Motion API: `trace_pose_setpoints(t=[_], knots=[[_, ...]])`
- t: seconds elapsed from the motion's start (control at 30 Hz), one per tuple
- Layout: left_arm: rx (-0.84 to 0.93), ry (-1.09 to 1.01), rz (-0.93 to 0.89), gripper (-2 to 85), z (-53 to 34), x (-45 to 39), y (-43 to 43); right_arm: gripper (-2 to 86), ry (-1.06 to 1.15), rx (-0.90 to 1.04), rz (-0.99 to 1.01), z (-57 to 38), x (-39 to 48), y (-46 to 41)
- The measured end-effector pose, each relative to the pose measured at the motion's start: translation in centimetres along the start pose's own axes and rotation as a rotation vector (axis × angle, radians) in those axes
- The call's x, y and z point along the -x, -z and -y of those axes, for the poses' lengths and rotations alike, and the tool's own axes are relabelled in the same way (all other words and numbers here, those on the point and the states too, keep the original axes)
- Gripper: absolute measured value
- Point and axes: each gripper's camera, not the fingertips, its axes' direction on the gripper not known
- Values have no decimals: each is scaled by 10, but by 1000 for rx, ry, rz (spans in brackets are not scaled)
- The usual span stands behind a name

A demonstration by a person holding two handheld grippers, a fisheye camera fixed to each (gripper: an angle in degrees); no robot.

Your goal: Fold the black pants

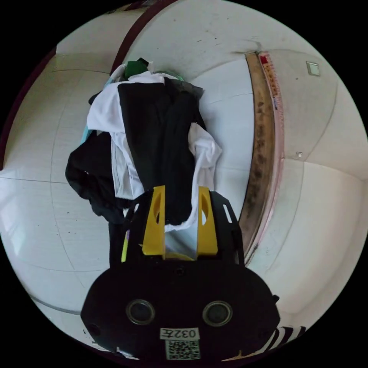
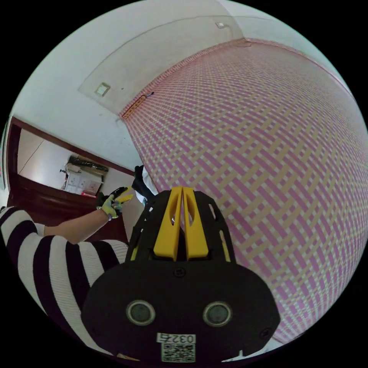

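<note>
Lengthwise, black pants run away from left gripper (spread).

The left gripper view shows one heap of clothes on the floor: at least two black garments, one long piece on top and one bunched lump at the side, plus at least one white garment and one green piece; the exact number of items in the pile cannot be told. That view has one pair of yellow tongs, two jaws. The right gripper view has one pair of tongs, one woven mat, one gloved hand and one striped sleeve.
</note>
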Motion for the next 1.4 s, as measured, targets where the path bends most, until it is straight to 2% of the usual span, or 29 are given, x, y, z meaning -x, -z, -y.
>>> trace_pose_setpoints(t=[0.17, 0.4, 0.5, 0.57, 0.63, 0.73, 0.83, 0.9, 1.03, 1.27, 1.4], knots=[[57, -46, 165, 143, 45, -26, 6, -10, -21, 46, -94, 12, 23, -19], [171, 23, 330, 52, 18, -22, 7, -10, -46, 62, -167, 21, 38, -25], [71, 84, 181, 45, -21, 4, 45, -10, -44, 40, -173, 21, 41, -20], [-23, 124, -14, 42, -52, 28, 72, -10, -27, 22, -177, 20, 43, -16], [-155, 120, -347, 39, -101, 59, 100, -10, -5, -4, -172, 17, 44, -8], [-264, 39, -664, 37, -165, 81, 128, -10, 18, -48, -152, 10, 40, 7], [-361, -20, -887, 33, -226, 92, 159, -10, 21, -90, -111, 0, 26, 24], [-347, -146, -937, 30, -253, 80, 183, -10, 14, -115, -89, -8, 16, 36], [-361, -479, -867, 11, -316, 30, 261, -10, -8, -194, -47, -31, -10, 70], [-347, -850, -874, 1, -431, -70, 353, -10, -114, -294, -7, -76, -58, 113], [-415, -957, -1146, 23, -491, -104, 397, -10, -178, -343, 14, -106, -83, 139]])
